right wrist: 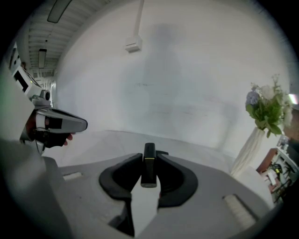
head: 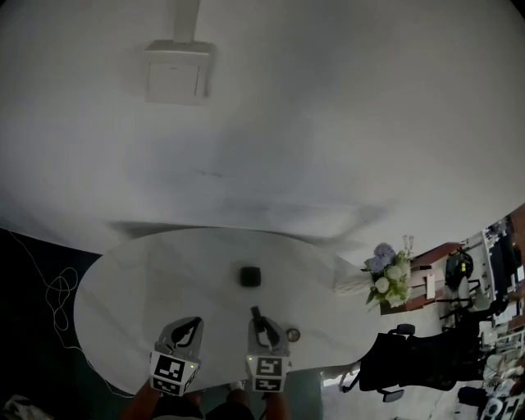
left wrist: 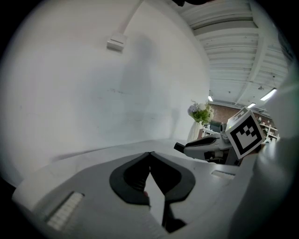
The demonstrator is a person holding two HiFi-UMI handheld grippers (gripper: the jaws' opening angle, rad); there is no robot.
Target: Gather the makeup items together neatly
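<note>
Gathering looks barely begun: the right gripper [right wrist: 149, 158] clamps a slim black tube [right wrist: 148, 173] short of the dark square case [head: 250, 276], a small round piece [head: 293, 335] lies apart from that case, and the left gripper [left wrist: 150, 155] is closed, empty.

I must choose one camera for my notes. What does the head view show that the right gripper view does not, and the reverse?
Only the head view: a small round item on the table, and a white cable on the floor. Only the right gripper view: ceiling lights and the gold band on the stick. Both: the flowers, the left gripper, and the right gripper shut on that stick.
</note>
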